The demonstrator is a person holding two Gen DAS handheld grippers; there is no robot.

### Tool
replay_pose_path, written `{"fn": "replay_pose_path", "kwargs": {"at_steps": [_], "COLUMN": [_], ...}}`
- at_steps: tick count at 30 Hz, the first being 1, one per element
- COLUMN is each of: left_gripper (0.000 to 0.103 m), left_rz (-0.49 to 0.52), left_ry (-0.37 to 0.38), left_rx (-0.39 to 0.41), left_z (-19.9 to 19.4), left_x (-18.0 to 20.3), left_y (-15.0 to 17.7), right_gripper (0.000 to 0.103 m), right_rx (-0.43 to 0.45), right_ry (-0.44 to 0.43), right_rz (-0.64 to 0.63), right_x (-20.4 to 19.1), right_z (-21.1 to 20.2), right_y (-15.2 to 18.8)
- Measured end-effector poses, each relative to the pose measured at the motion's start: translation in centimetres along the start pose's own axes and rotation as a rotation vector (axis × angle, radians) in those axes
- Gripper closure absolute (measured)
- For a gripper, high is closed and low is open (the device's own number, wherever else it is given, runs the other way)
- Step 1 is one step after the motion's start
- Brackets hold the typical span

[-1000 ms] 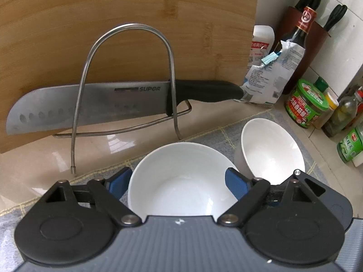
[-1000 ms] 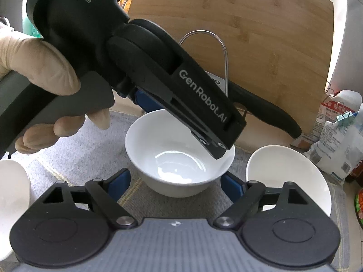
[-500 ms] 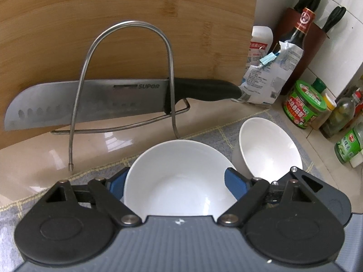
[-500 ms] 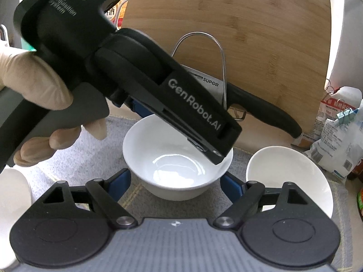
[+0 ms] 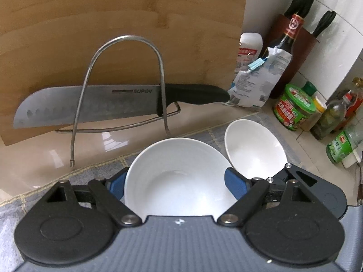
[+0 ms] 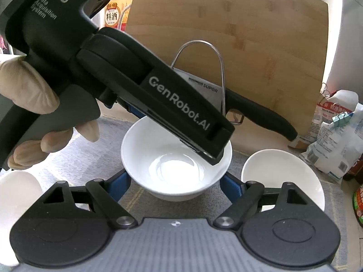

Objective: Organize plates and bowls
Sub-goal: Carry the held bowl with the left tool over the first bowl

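A large white bowl sits on the grey mat between the blue pads of my left gripper, whose jaws stand wide at its rim. It also shows in the right wrist view, with the left gripper body over it. My right gripper is open and empty just in front of that bowl. A smaller white bowl stands to the right. Part of another white bowl shows at the left edge.
A wire rack holds a Supor knife against a bamboo cutting board at the back. Bags, sauce bottles and jars crowd the right side by the tiled wall.
My left gripper has closed in on the large bowl, which now sits deeper between its pads. The right gripper has edged closer to the bowl.
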State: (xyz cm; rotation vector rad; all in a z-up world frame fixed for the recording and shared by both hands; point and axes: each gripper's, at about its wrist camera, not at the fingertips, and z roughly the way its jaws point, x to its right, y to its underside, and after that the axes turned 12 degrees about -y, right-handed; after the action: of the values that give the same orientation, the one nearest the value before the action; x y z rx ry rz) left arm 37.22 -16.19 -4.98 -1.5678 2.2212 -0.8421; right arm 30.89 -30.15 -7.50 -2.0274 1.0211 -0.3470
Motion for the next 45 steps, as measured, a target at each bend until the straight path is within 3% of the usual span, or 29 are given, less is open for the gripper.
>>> {"fn": "replay_pose_path", "kwargs": {"at_steps": [23, 45], "left_gripper": [0.016, 0.016], "left_rz": [-0.024, -0.099], "left_ry": [-0.035, -0.119], "left_rx": [0.072, 0.119], "left_z": [-7.3, -13.8], "left_x": [0.5, 0.1], "left_y": [2.5, 8.3], "right_gripper": [0.014, 0.014], "right_rx": [0.037, 0.035], "right_ry": [-0.054, -0.167], "right_rz": [-0.059, -0.161], "right_x": [-4.3, -9.4], "right_z": [-5.4, -8.6], "right_y": [-0.6, 0.6]}}
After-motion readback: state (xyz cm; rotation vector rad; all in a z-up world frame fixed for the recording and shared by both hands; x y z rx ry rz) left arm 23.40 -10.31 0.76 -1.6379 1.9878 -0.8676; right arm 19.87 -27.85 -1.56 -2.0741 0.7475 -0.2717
